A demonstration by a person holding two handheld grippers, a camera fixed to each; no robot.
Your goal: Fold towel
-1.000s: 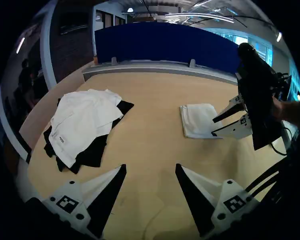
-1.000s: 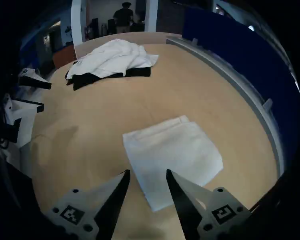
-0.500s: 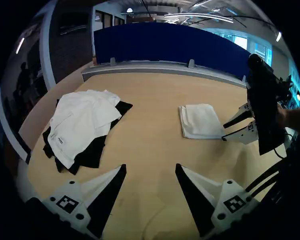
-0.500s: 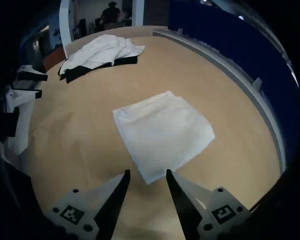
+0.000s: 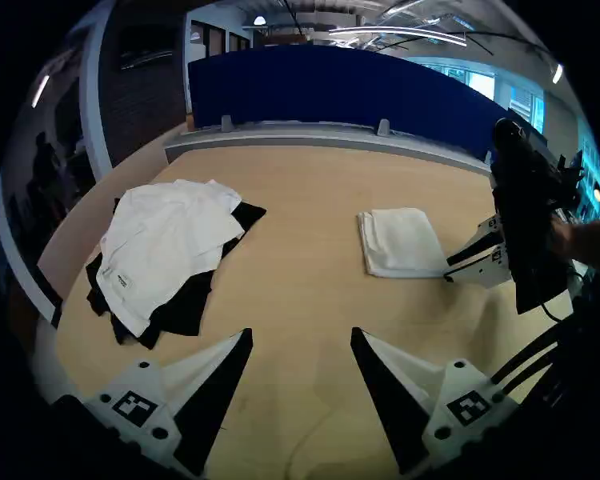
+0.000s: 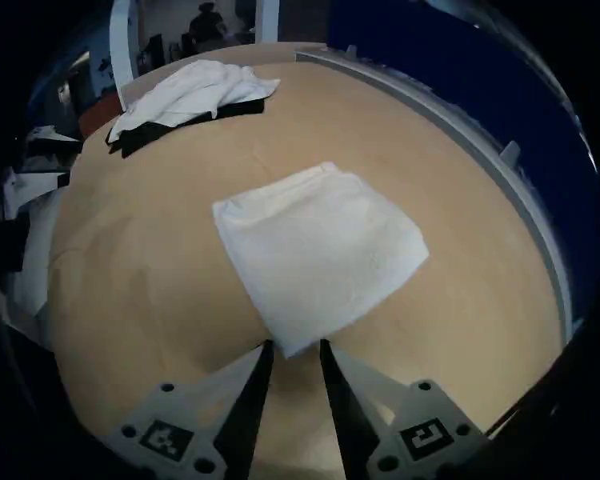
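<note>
Towel (image 6: 320, 248) corner — at right hand-held gripper (image 6: 297, 354)

Open-plan office: blue partition (image 5: 332, 84), long desk (image 5: 300, 264).

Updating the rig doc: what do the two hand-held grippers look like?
Both the left hand-held gripper and the right hand-held gripper have white, pointed triangular fingers with black inner faces and a square black-and-white marker at each base. The right one's body is black, with black cables nearby.
</note>
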